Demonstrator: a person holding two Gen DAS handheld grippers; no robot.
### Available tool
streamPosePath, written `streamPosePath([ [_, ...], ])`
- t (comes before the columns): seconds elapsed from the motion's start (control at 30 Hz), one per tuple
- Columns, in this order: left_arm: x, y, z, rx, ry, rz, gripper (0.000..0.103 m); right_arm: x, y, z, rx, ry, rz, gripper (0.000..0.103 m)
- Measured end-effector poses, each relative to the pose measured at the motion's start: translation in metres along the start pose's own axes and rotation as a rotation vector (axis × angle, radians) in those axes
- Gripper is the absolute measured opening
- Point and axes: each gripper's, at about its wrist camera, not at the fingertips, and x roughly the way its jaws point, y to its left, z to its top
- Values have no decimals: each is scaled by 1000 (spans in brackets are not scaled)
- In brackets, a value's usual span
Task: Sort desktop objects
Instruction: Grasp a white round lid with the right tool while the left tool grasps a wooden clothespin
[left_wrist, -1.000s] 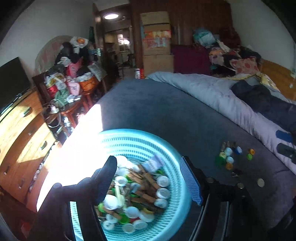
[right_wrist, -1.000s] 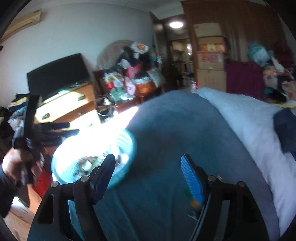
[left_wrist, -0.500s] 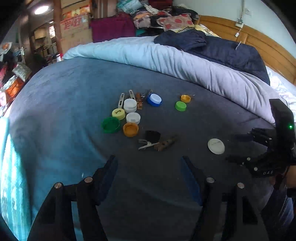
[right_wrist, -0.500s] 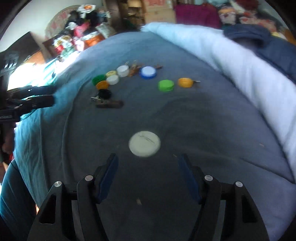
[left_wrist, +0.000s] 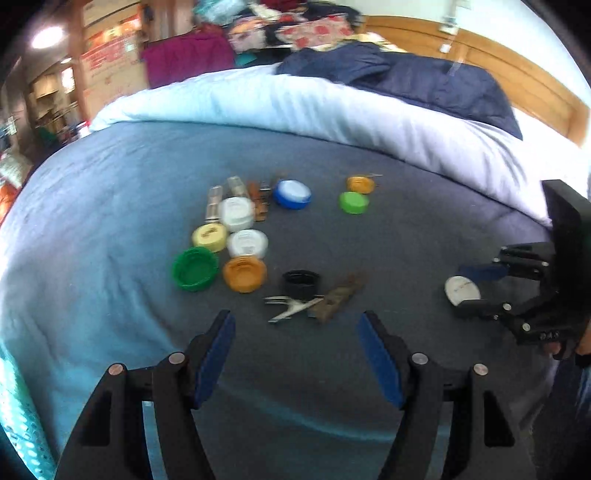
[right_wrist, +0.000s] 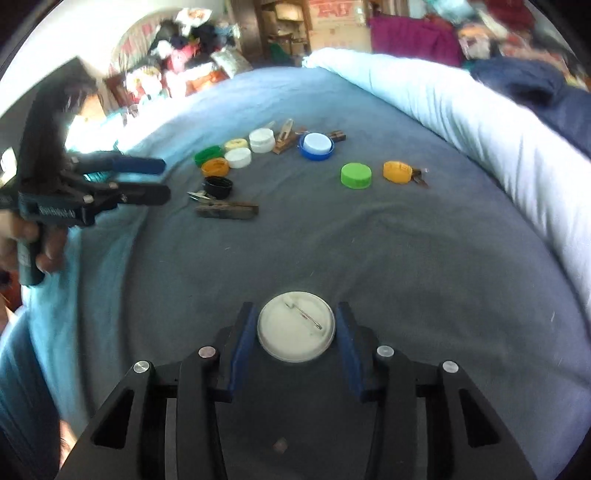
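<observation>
Lying flat on the dark blue bed cover (right_wrist: 406, 251), a white pin badge (right_wrist: 296, 329) sits back-side up between the fingers of the right gripper (right_wrist: 296, 332), its thin metal pin showing across the disc. Those fingers flank the badge at 9 and 3 o'clock, close to its rim; whether the blue pads already touch it I cannot tell, and they look partly closed around it rather than clamped.

The badge looks light, thin and stiff, with a smooth curled rim that may slip. Its low profile on soft bedding suggests the fingers must press slightly into the cover to catch the edge. Taking it across the widest part of the rim seems best, keeping off the pin, which could spring open or snag.

At 12 o'clock from the badge, well apart, lie a green cap (right_wrist: 355, 176) and a yellow cap (right_wrist: 397, 171). Toward 11 o'clock are a wooden clothespin (right_wrist: 227, 211), a black cap (right_wrist: 218, 186), a blue-and-white lid (right_wrist: 316, 146) and a cluster of white, orange and green caps.

In the left wrist view the left gripper (left_wrist: 295, 347) hangs with fingers wide apart and empty, the clothespin just ahead at 12 o'clock. A pale folded quilt (right_wrist: 461, 122) borders the cover at 2 o'clock.
</observation>
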Motion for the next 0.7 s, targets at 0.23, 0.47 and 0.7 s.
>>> streamPosePath([
  [0.23, 39, 1, 10, 24, 28, 5, 72, -4, -6, -12, 91, -40, 30, 42],
  [0.47, 19, -19, 6, 38, 90, -199, 45, -8, -14, -18, 126, -67, 67, 42],
  [0.7, 25, -12, 24, -37, 31, -31, 45, -8, -17, -19, 141, -72, 84, 42],
])
